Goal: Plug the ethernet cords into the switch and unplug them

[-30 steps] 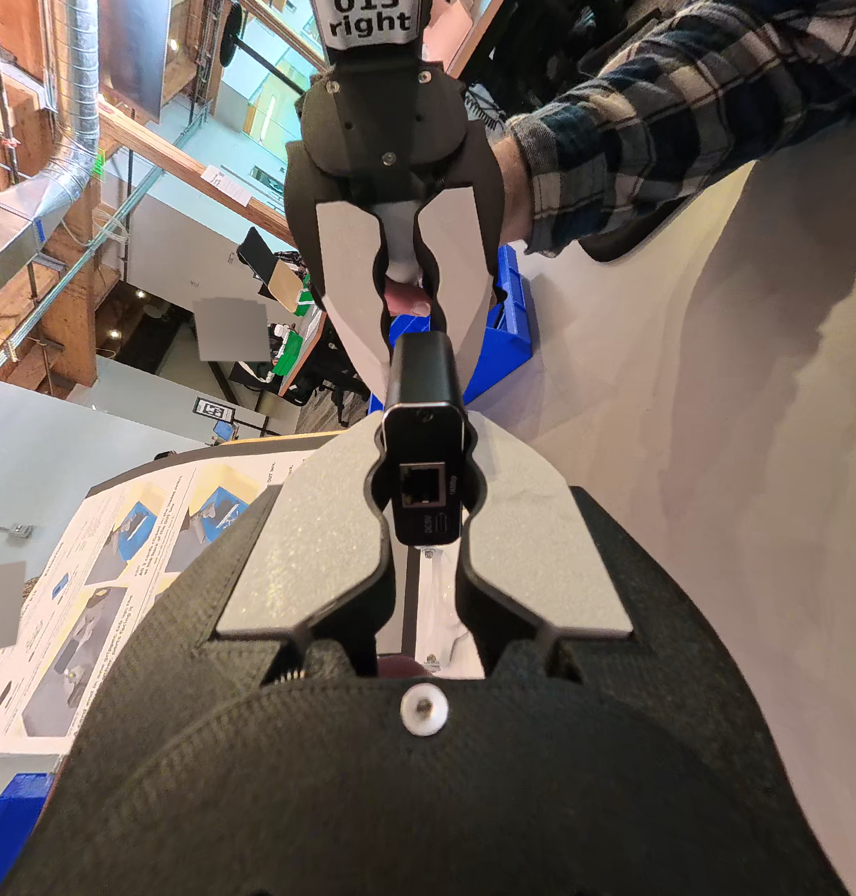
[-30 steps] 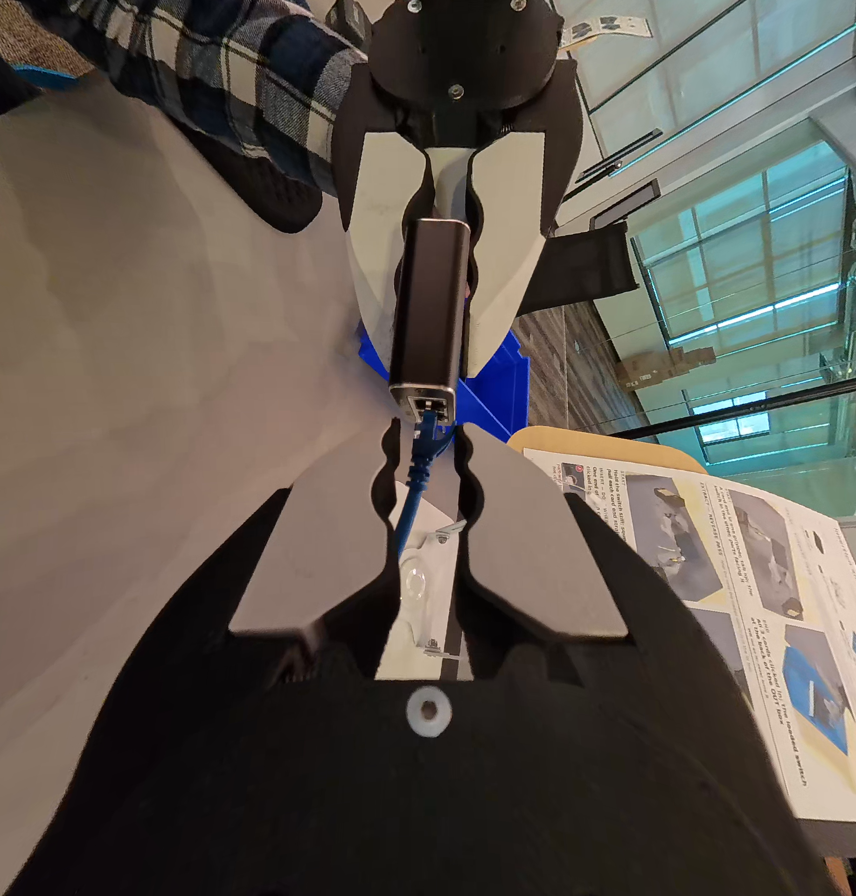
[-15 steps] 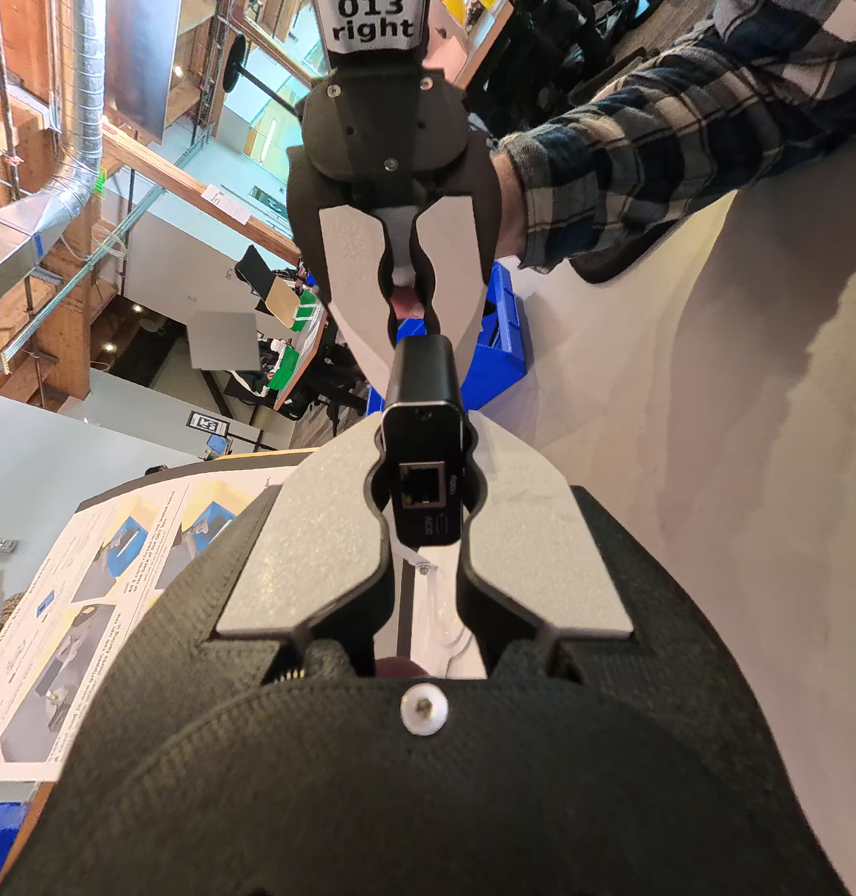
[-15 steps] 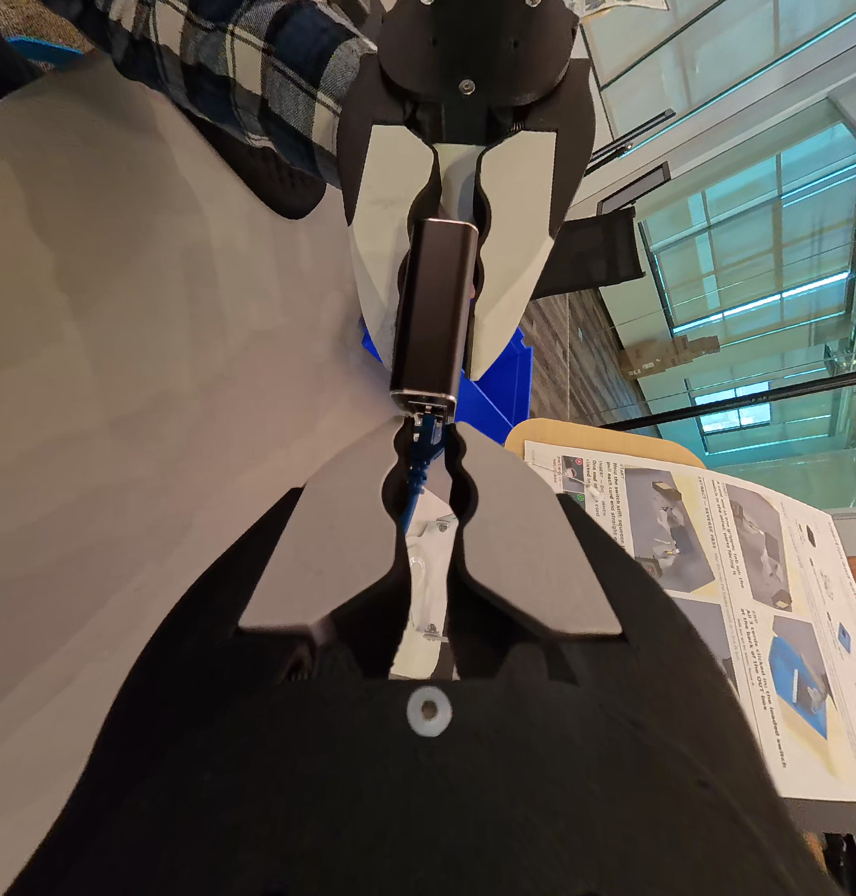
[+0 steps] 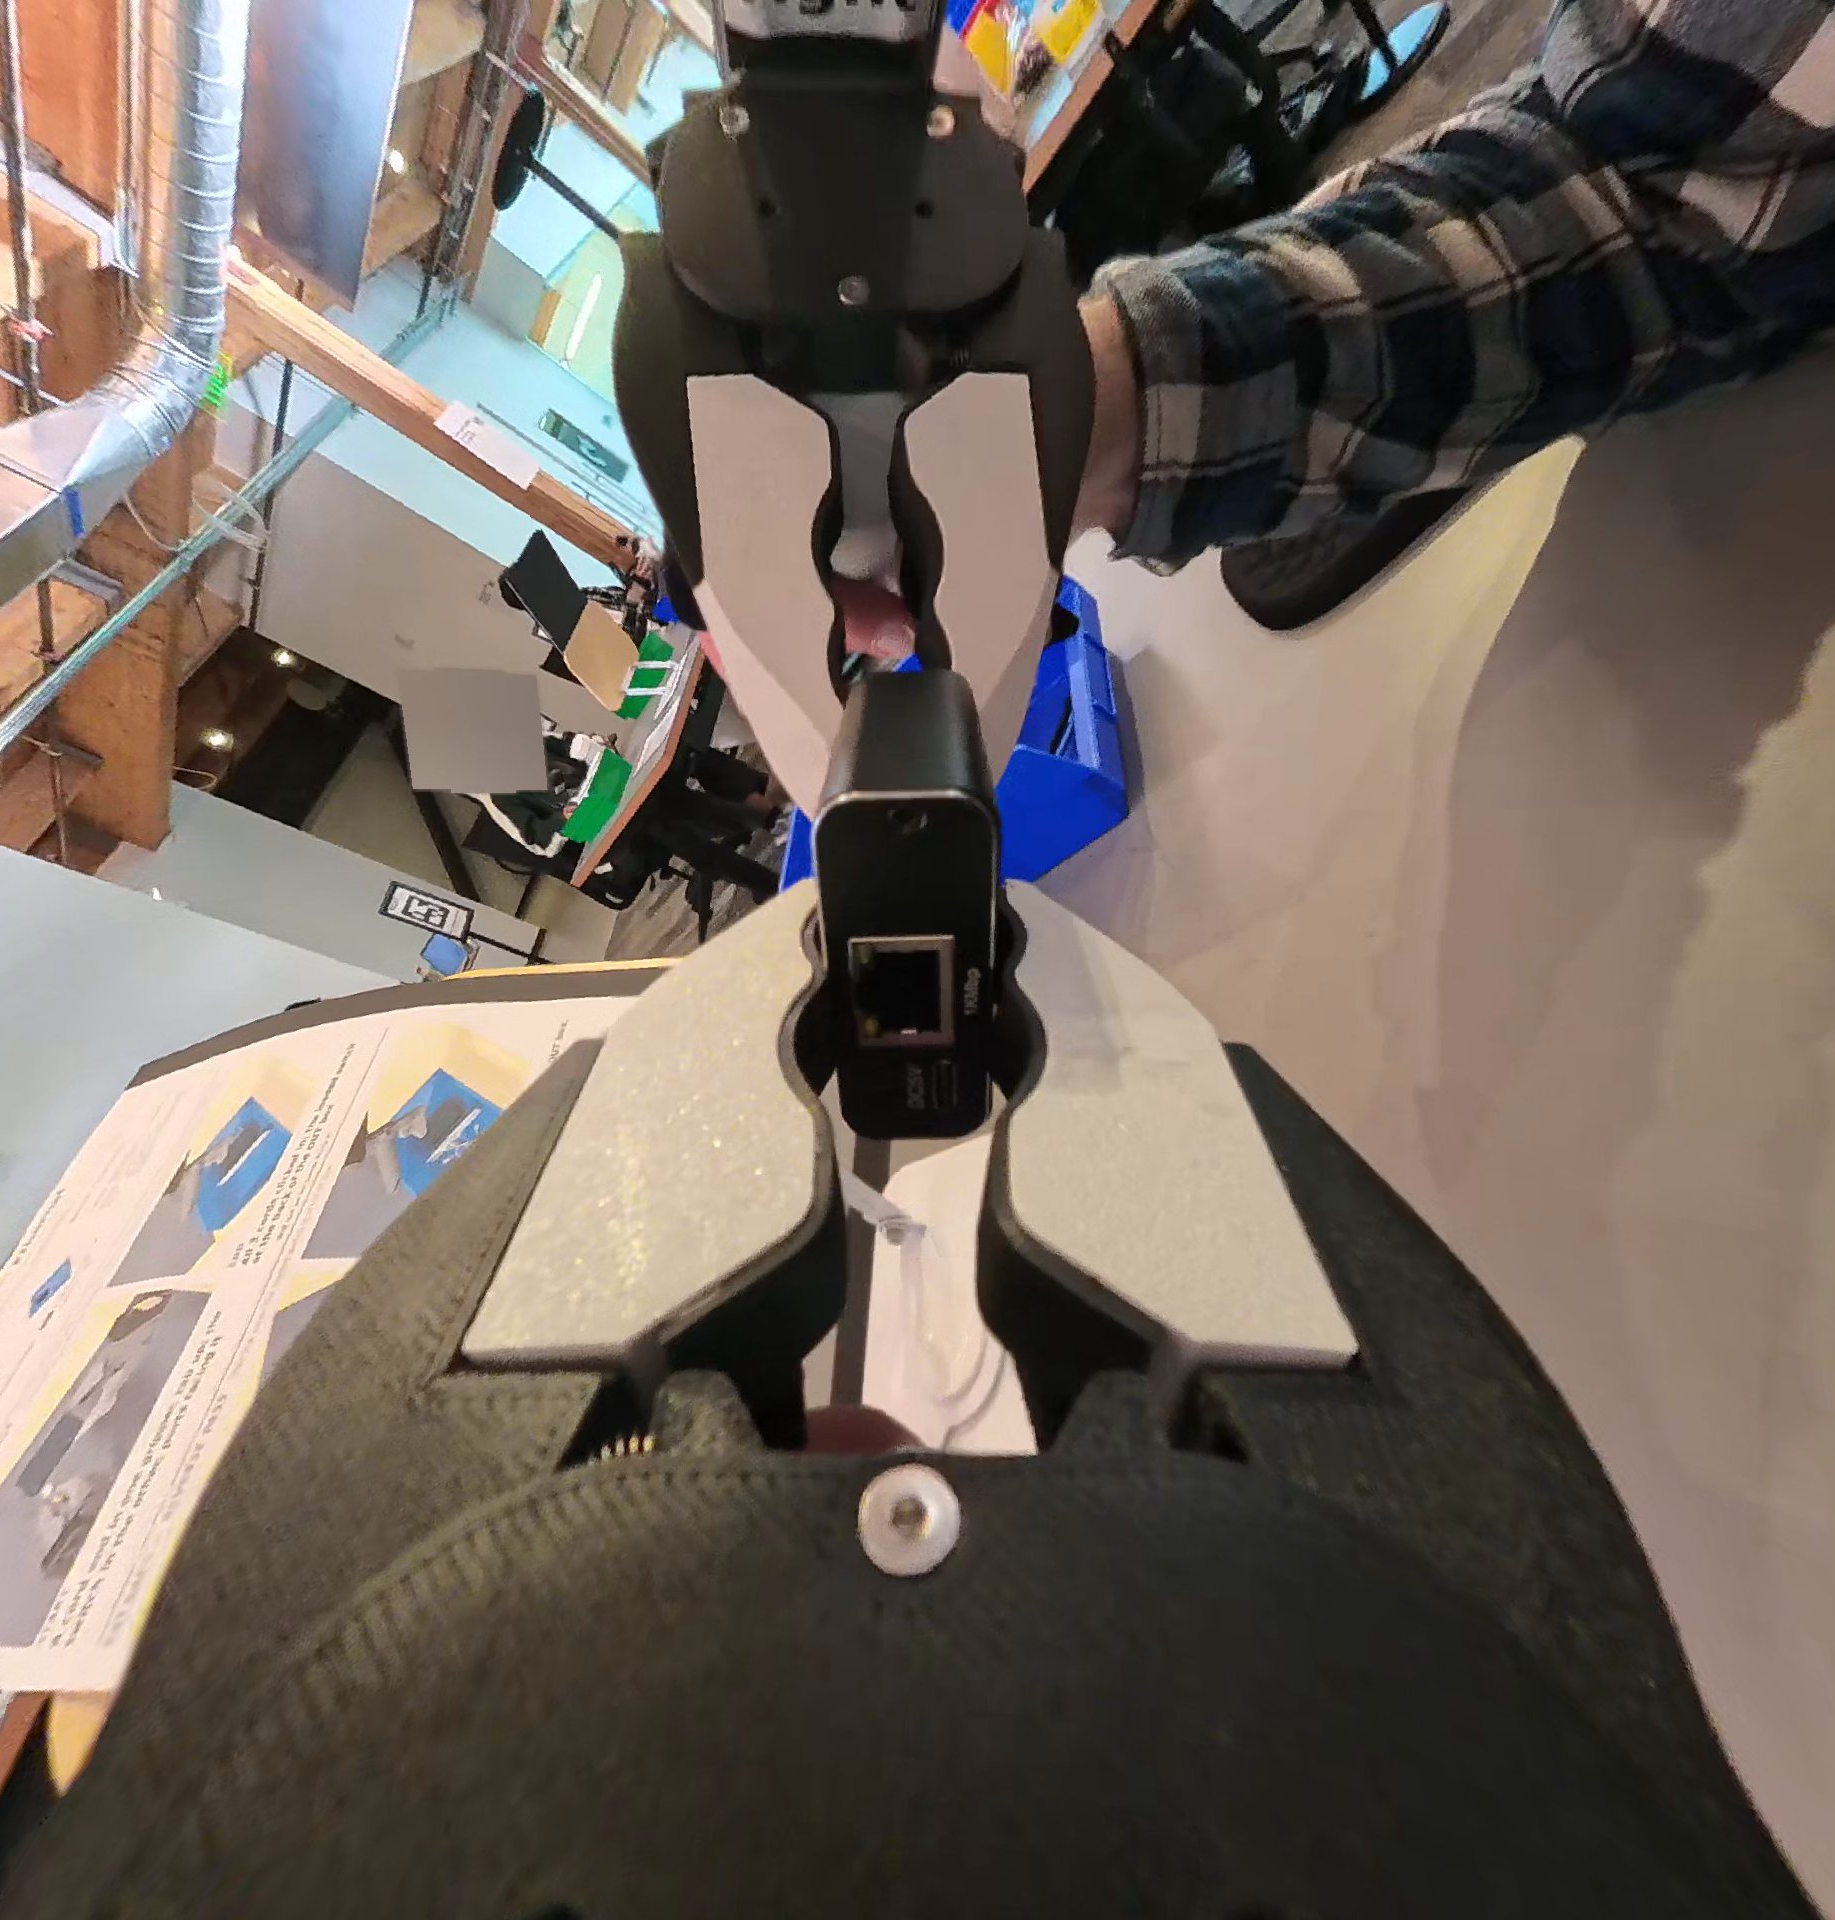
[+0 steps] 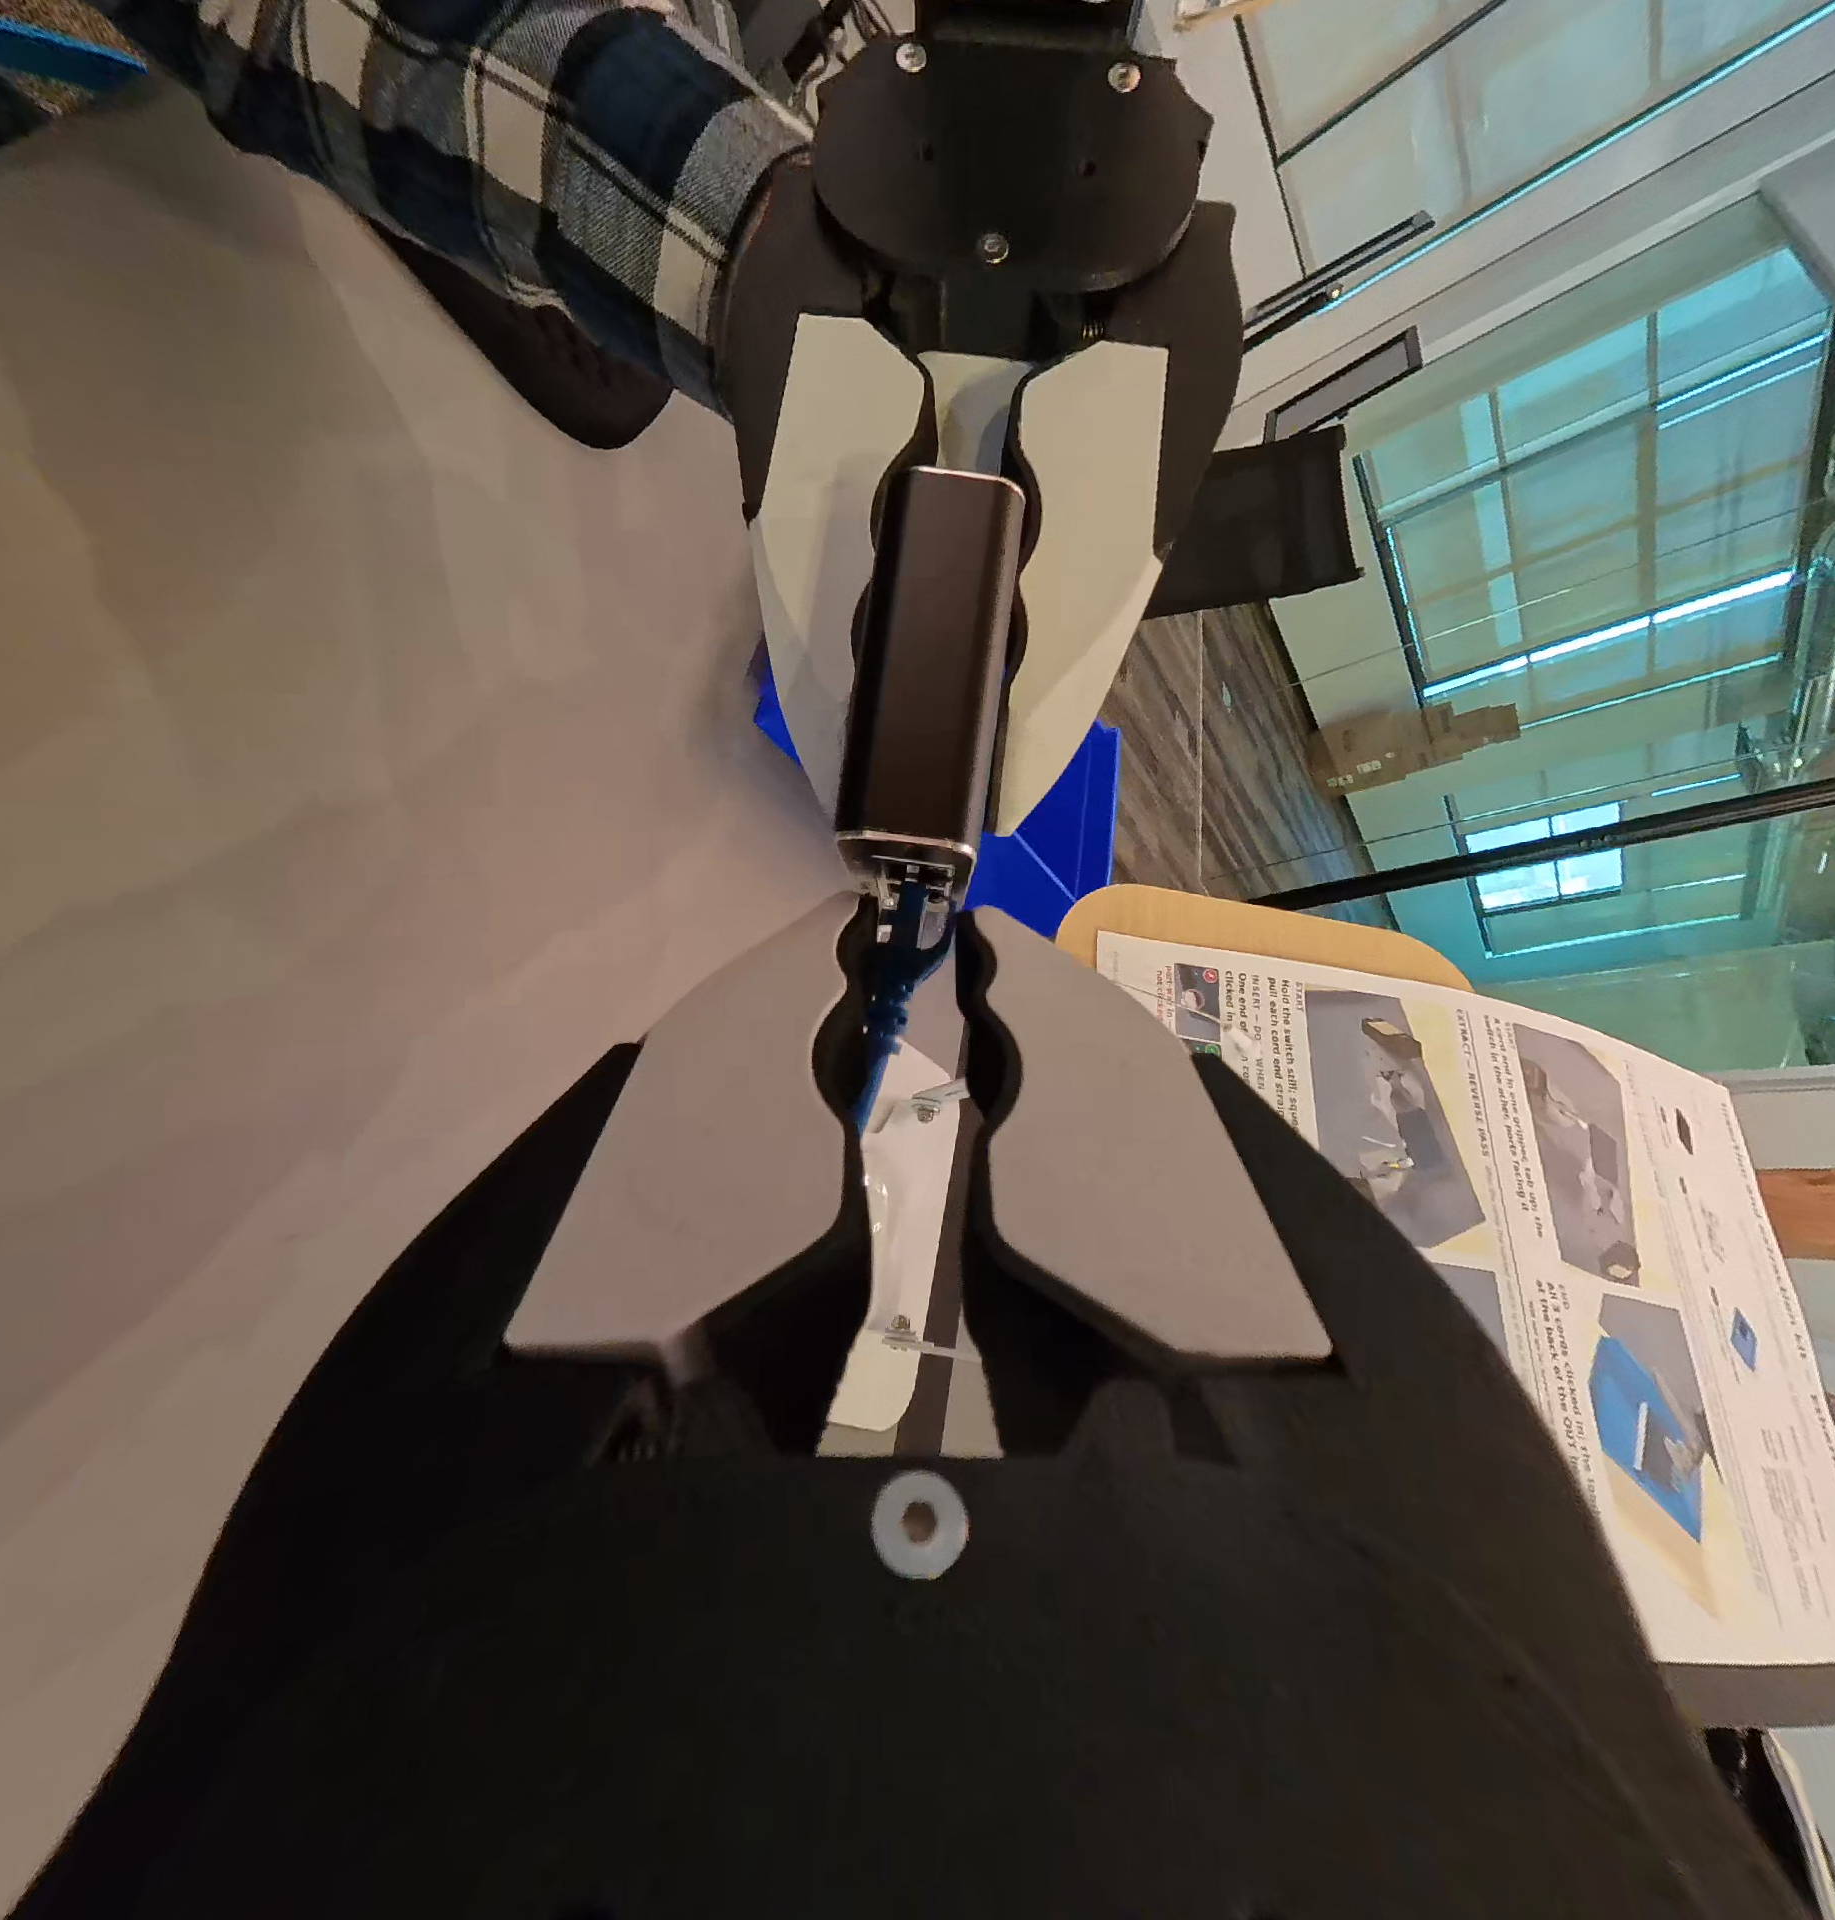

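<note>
The black switch [image 5: 908, 935] hangs in the air above the grey table [image 5: 1515, 935], gripped across its sides by the left tool [image 5: 911, 1023], whose pads press on it at its near end (one empty port faces that camera). At the far end, a blue ethernet cord [image 6: 897, 997] sits with its plug in the switch's port, and the right tool [image 6: 905, 940] is closed narrowly around the plug. A blue bin [image 5: 1064, 748] stands on the table behind, an instruction sheet [image 6: 1515, 1247] lies off to one side, and a plaid sleeve [image 5: 1464, 312] reaches in.
</note>
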Tool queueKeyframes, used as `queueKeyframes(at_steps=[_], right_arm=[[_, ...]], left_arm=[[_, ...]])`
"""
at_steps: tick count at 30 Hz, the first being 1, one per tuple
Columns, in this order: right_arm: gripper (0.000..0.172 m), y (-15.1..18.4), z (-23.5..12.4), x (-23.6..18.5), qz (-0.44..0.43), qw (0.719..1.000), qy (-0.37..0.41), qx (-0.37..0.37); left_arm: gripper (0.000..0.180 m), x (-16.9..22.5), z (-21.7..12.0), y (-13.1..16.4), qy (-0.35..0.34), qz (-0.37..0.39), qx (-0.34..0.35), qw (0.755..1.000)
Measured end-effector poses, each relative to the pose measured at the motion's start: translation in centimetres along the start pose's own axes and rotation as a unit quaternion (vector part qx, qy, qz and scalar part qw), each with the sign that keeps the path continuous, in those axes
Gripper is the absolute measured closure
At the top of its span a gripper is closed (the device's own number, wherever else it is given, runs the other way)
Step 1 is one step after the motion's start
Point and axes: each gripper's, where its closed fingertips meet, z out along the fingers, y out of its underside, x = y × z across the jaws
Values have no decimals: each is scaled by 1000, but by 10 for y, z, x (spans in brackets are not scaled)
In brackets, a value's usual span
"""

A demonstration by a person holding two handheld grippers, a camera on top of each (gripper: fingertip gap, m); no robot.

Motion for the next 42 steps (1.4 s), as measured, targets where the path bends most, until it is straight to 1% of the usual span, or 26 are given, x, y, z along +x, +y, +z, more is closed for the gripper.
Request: queueKeyframes(at_steps=[3,6,8,15,20,24,29,37,38,40,42], right_arm=[[147,0,-1,4,12,1000,5,5],[149,0,-1,4,11,1000,2,6],[154,-1,1,1,10,1000,-5,10],[158,1,3,-1,13,1000,-7,14],[160,2,3,-3,17,1000,-14,3],[160,7,4,-6,22,999,-23,-24],[161,12,4,-9,16,998,-25,-50],[161,17,2,-11,18,997,-36,-66],[161,20,1,-11,17,997,-33,-75],[161,37,-8,-6,23,993,-17,-111],[161,44,-24,1,52,994,-3,-97]], left_arm=[[155,-2,-1,-2,1,-11,14,1000],[155,-2,-2,-2,1,-15,21,1000],[155,-2,-2,-2,3,-18,25,1000],[155,0,-1,-3,7,-20,31,999],[155,1,0,-2,11,-22,33,999],[154,2,2,6,15,-23,10,1000],[155,5,6,13,14,-5,-23,1000],[154,7,9,18,5,-20,-31,999],[154,5,9,20,-2,-21,-35,999],[155,-10,-5,25,-29,-39,-42,998],[155,-20,-17,25,-52,-31,-46,997]])
